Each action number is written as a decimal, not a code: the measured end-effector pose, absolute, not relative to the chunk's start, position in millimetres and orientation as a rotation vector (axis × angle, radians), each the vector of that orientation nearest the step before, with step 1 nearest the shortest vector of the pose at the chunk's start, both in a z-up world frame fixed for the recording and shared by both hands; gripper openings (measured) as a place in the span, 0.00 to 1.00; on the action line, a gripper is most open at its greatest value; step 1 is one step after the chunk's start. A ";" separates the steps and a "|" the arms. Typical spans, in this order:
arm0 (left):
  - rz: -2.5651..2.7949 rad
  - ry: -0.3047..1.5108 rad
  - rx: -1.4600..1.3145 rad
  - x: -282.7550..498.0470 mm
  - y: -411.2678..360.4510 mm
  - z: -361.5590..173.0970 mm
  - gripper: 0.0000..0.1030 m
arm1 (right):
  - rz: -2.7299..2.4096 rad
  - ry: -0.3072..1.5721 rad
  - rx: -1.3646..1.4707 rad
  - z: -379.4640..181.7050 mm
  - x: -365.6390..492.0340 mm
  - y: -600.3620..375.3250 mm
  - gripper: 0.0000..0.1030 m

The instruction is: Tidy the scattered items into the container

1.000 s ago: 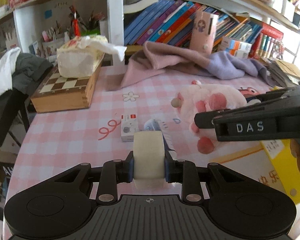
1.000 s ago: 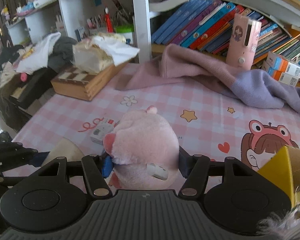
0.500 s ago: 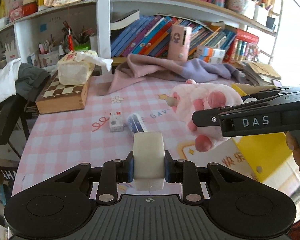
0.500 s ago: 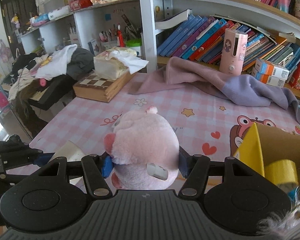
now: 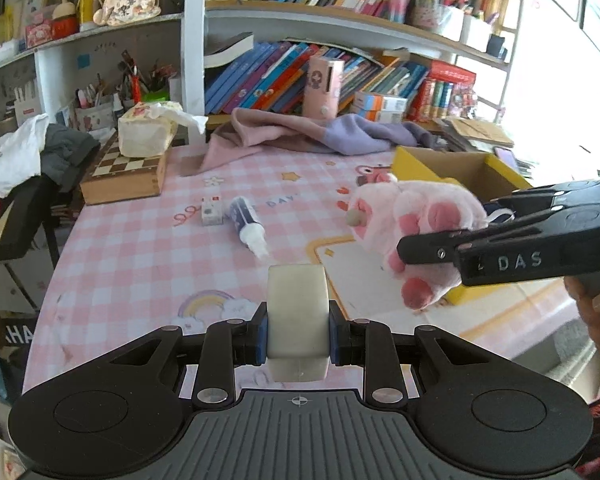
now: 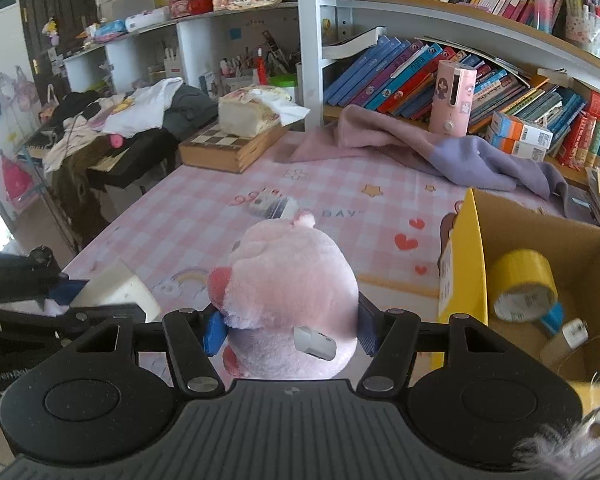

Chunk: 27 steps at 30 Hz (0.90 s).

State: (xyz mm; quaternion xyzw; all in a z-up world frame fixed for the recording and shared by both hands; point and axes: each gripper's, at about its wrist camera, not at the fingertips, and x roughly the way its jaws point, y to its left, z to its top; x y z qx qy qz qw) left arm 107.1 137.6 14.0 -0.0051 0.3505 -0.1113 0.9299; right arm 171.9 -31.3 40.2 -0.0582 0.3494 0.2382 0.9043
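Holding a pale translucent tape roll [image 5: 296, 320] clamped between its blue pads, the left claw [image 5: 297, 330] sits above the near part of the pink checked surface [image 5: 140, 248]. Right claw [image 6: 290, 326] is clamped on a pink plush toy [image 6: 288, 292], pads pressing into both flanks; toy is off the surface.

Change since one second ago: both claws are higher and further back from the shelves. The left view now takes in more of the surface, and the yellow cardboard box [image 5: 440, 168], earlier only a corner at the right edge, shows its open top at far right. In the right view the box [image 6: 464, 264] has come in from a mere corner to fill the right side, just right of the toy; its inside is now visible, with a yellow tape roll [image 6: 524, 284] lying in it. Grips unchanged on both sides.

Still loose on the surface, mid-distance left of centre: a small white box [image 5: 212, 211] and, just right of it, a blue-and-white tube [image 5: 246, 224], unmoved. Chessboard case [image 5: 126, 174] with tissue pack [image 5: 148, 132] on top at far left, pink and purple cloth [image 5: 312, 136] at far centre, unchanged.
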 end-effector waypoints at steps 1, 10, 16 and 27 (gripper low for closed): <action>-0.234 0.714 -0.008 99.9 136.3 15.8 0.25 | 0.494 0.721 -0.121 40.5 164.2 -32.9 0.57; -0.296 0.696 0.014 52.4 118.8 21.8 0.25 | 0.477 0.708 -0.108 41.6 105.5 -51.0 0.57; -0.353 0.693 0.017 33.9 105.9 22.2 0.25 | 0.444 0.714 -0.109 42.7 73.1 -64.1 0.57; -0.457 0.713 0.003 18.5 86.1 16.6 0.25 | 0.343 0.760 -0.084 37.9 32.4 -89.4 0.57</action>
